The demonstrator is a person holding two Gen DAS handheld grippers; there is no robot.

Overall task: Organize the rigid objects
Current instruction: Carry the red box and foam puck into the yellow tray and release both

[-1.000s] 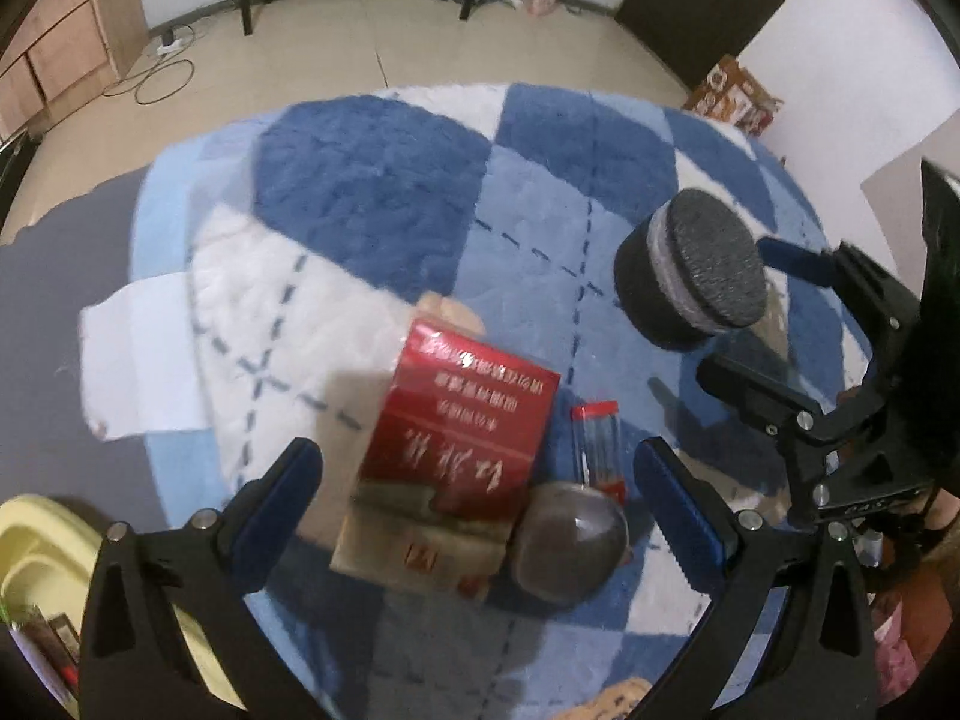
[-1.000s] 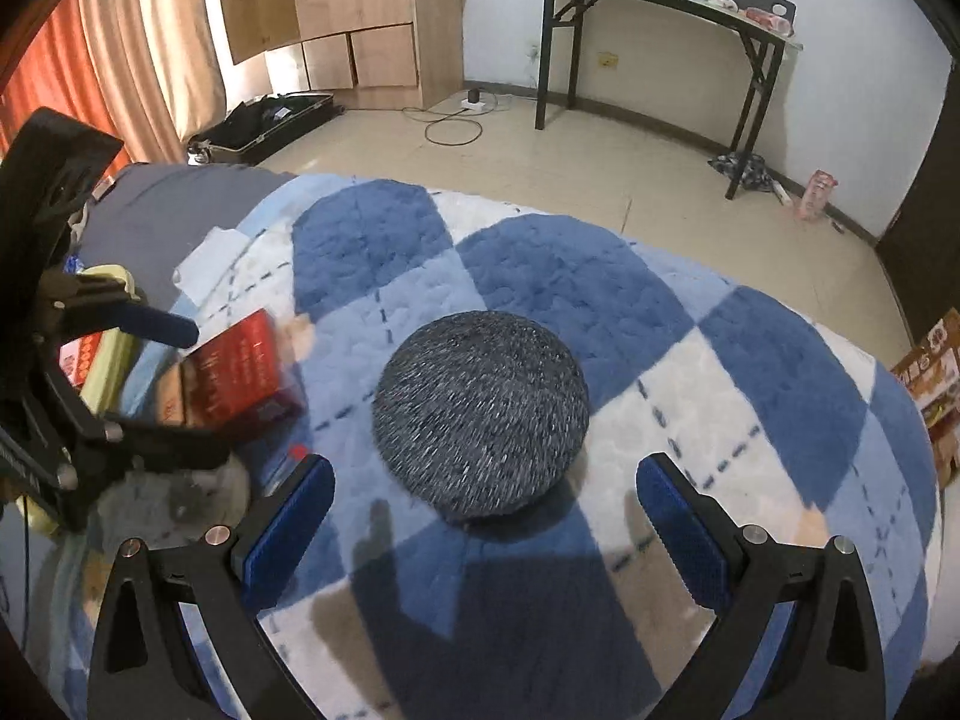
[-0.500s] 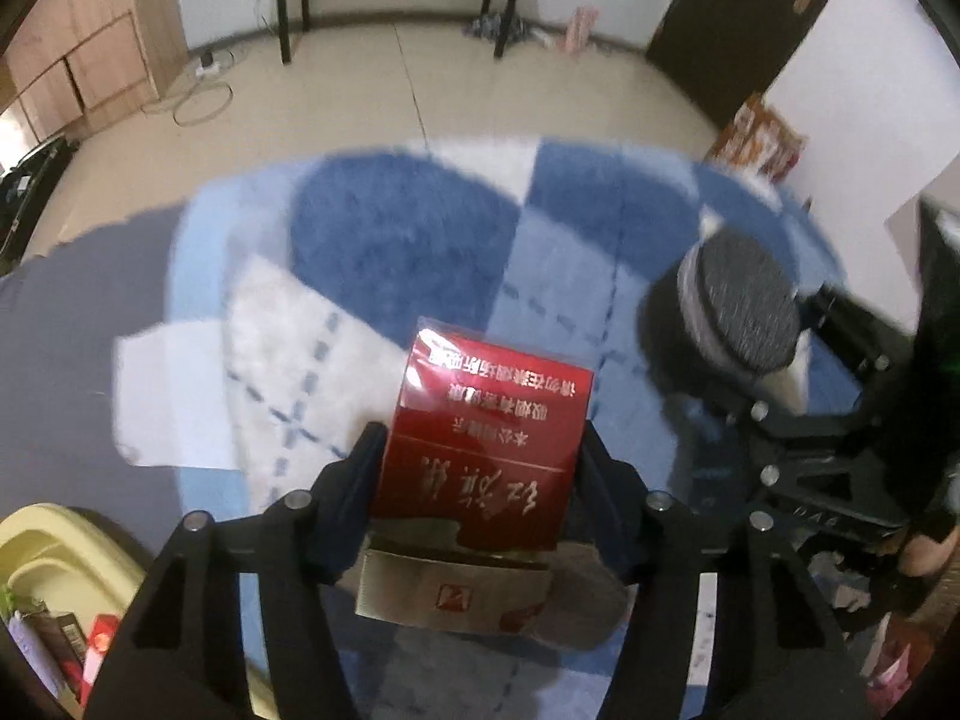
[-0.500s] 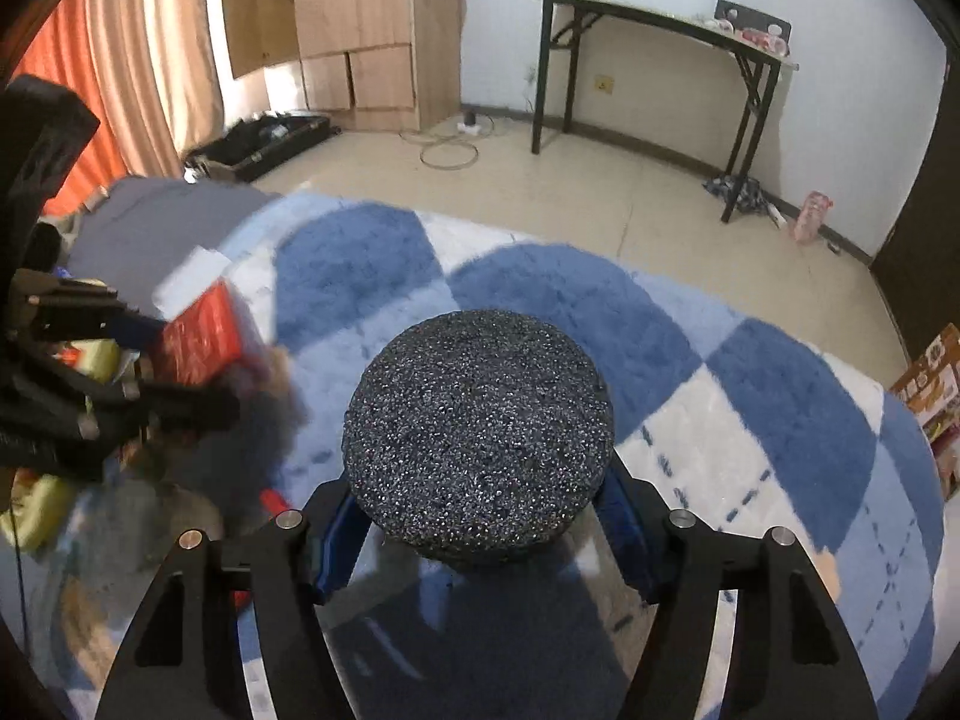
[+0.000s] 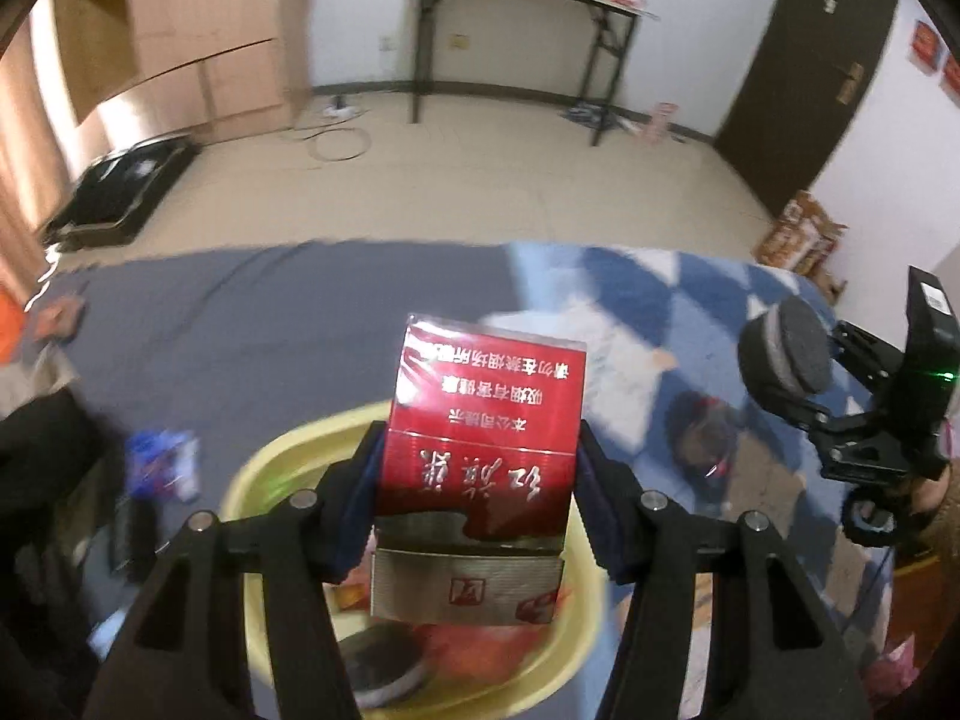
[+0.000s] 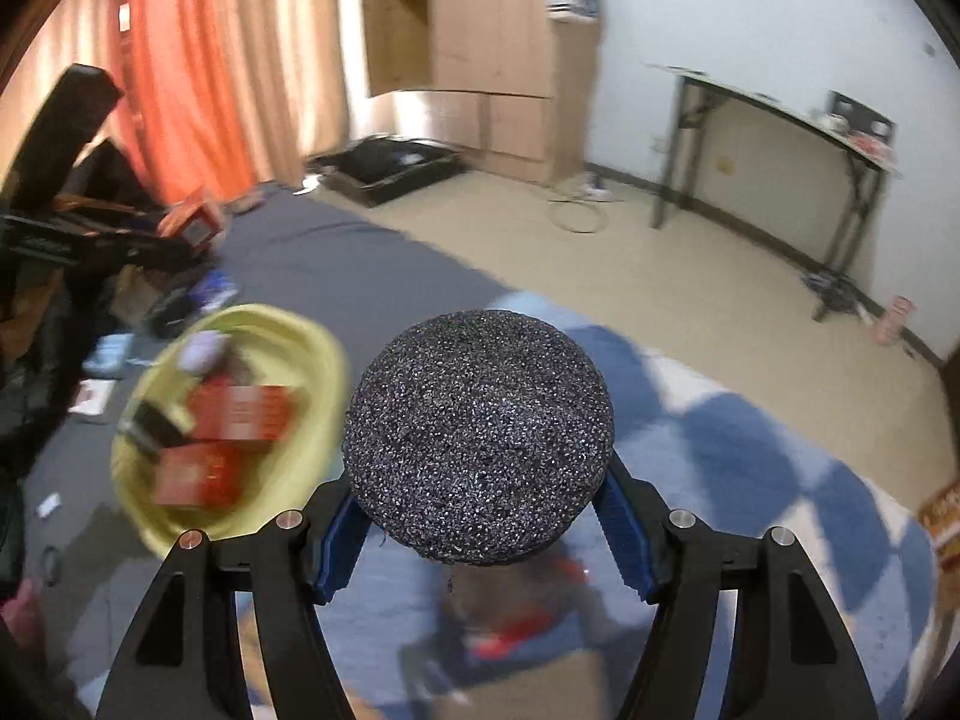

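Red box (image 5: 480, 438), silver script, white Chinese print.

Left gripper (image 5: 480, 516): two black angular arms are seen, with triangular cut-outs at 7 and 5 o'clock. A pair of silver round screw heads is set on each arm. Fingers (image 5: 354, 516) are lined with dark blue pads.

Right gripper (image 6: 480, 516): the same black frame is shown, with two silver screws per arm and triangular cut-outs low down. Brighter blue pads (image 6: 339, 540) are fitted on the inner faces.

In the left view, at 3 o'clock, the right gripper is seen from outside: a black bracketed body, a small green light on its block, a white label on top. Motion blur is noted.
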